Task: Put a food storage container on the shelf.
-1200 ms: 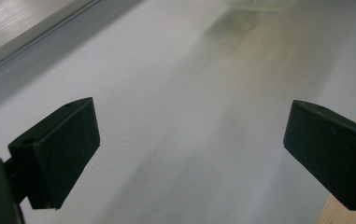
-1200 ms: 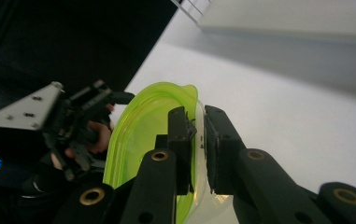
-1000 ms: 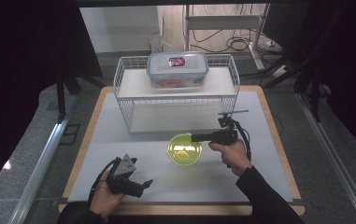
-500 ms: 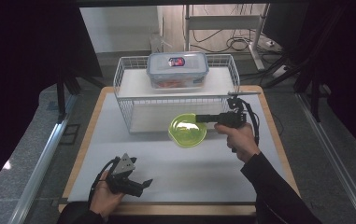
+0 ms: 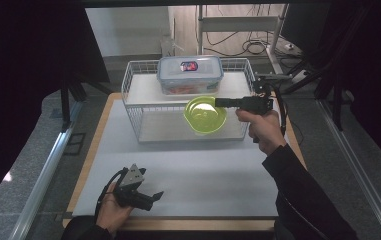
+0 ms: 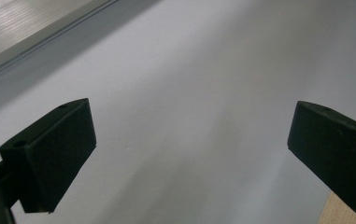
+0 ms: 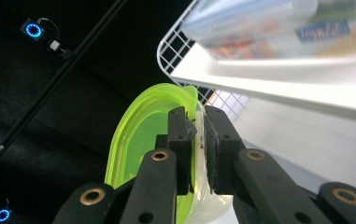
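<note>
Right gripper (image 7: 198, 140): jaws clamped on the rim of the green bowl (image 7: 143, 140), one inside, one outside. Left gripper (image 6: 189, 154): jaws wide apart, nothing between them.

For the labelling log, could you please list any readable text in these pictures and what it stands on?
Nothing can be read.
Container lid label: red and blue, too small to read.
The same label in the right gripper view: blurred, unreadable.
Green bowl: no text.

Label on clear lidded container (image 5: 190, 74): print too blurred to read.
</note>
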`<state>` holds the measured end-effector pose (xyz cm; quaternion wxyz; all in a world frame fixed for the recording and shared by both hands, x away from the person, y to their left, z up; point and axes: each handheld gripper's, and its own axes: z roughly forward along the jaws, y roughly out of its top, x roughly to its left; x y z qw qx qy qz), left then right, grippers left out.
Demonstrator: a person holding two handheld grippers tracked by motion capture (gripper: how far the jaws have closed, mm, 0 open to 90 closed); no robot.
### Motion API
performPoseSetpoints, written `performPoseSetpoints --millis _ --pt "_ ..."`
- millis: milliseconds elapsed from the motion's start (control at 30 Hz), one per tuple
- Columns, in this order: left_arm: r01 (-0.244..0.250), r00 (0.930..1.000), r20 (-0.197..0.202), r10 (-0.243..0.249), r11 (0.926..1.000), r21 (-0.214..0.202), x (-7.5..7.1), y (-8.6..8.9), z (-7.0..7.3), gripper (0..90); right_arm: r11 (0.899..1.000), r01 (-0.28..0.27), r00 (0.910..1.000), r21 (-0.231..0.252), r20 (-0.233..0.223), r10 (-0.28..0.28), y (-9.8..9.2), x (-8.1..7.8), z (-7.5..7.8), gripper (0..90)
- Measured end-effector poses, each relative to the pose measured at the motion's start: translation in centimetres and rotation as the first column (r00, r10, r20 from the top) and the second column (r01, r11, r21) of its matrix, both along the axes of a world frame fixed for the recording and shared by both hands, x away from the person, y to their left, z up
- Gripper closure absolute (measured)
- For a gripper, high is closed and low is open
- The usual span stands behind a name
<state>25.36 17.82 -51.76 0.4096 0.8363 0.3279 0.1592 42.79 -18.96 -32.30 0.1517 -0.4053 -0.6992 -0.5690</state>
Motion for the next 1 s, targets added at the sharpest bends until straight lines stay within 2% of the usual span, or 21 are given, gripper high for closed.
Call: performPoseSetpoints --millis 400,600,1000 --pt "0.002 0.9999 -0.010 -0.003 1.0000 -0.004 0.0 -0.1 -0.1 1.2 0.999 0.019 0.9997 0.044 0.011 -0.020 0.6 1.4 3.1 82.5" --pt "0.004 0.9999 -0.013 -0.004 1.0000 -0.006 0.0 -0.1 -0.1 1.2 0.998 0.031 0.9992 0.049 0.022 -0.032 1.4 2.3 4.8 82.5" --pt "0.005 1.0000 -0.009 -0.005 0.9998 -0.018 0.0 0.0 0.0 1.3 0.995 0.084 0.9949 0.055 0.051 -0.086 3.0 5.1 8.0 82.5"
